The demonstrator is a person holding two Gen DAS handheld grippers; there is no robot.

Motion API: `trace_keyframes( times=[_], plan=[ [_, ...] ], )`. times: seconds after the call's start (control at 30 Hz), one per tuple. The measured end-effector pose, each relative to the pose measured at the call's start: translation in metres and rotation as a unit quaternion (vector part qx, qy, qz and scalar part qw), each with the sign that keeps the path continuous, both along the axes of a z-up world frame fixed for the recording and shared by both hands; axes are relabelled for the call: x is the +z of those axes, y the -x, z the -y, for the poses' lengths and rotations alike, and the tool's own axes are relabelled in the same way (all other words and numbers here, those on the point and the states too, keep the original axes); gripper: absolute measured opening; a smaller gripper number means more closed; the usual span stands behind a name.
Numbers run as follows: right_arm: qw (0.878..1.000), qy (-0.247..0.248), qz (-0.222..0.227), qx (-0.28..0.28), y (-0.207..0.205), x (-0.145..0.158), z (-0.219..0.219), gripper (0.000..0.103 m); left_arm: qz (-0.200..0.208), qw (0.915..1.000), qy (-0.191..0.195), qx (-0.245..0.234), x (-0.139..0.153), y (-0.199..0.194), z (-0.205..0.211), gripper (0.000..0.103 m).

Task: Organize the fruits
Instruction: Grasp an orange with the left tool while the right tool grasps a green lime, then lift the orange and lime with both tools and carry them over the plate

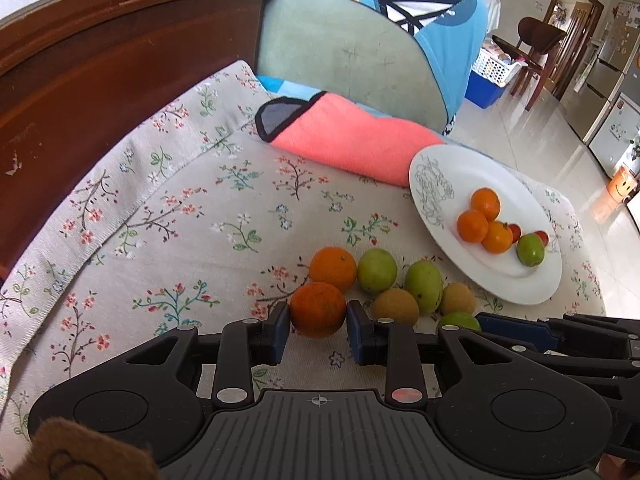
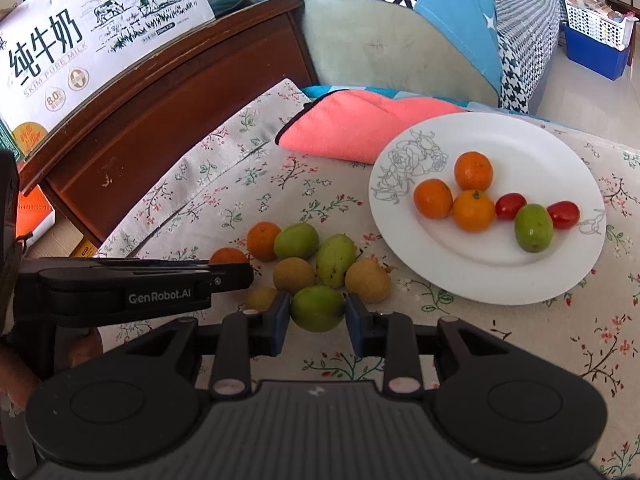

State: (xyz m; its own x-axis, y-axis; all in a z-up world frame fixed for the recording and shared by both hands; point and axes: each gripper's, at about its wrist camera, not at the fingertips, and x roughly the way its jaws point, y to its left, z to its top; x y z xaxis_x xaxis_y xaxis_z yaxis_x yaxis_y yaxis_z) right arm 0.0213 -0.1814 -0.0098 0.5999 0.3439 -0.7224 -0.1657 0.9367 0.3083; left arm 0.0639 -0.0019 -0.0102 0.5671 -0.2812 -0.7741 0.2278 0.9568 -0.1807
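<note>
Milk carton box (image 2: 100, 28): we see it at far left, leaning behind the dark wooden headboard (image 2: 168, 120).
Floral cloth (image 1: 192, 216): we see it covering the worktop and carrying all the fruit and the plate.
Left gripper (image 1: 318, 322): we find its jaws part-closed, one blue pad on each side of a dark tangerine (image 1: 318, 309), touching or almost touching it; the fruit rests on the cloth. In the right wrist view this gripper (image 2: 230, 274) enters from the left, side-on.
Loose pile, left part: we see a second tangerine (image 1: 333, 268) just behind the first, touching a green jujube (image 1: 377, 270).
Loose pile, right part: we see a longer green jujube (image 1: 424, 286), with a brown longan (image 1: 395, 307) on its left and another longan (image 1: 458, 299) on its right.
Right gripper (image 2: 317, 316): we find its jaws part-closed about a round green jujube (image 2: 317, 308) at the near edge of the pile, pads against its sides or nearly so; the fruit sits on the cloth.
Pink towel (image 2: 360, 128): folded, lying behind the pile, its end touching the plate rim.
White plate (image 2: 520, 280): right of the pile, printed with a grey rose outline.
Plate contents: we count three tangerines (image 2: 473, 210) clustered together, then two cherry tomatoes (image 2: 510, 206) flanking one green jujube (image 2: 533, 227).
</note>
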Motion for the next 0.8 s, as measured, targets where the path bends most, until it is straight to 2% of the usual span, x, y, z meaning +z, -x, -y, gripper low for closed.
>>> trace_keyframes(
  times=[0.2,0.5,0.8],
  plan=[
    [1.000,-0.012,0.016,-0.012,-0.003,0.012,0.007,0.030,0.029,0.9996,0.000,0.000,0.016,0.001,0.003,0.028],
    [0.997,-0.021,0.055,-0.040,-0.006,0.043,0.026,0.030,0.055,0.9981,0.024,-0.016,0.042,-0.001,0.016,0.028],
    [0.991,-0.032,0.088,-0.094,-0.009,0.068,0.062,0.030,0.077,0.9957,0.040,-0.034,0.059,-0.006,0.042,0.028]
  ],
)
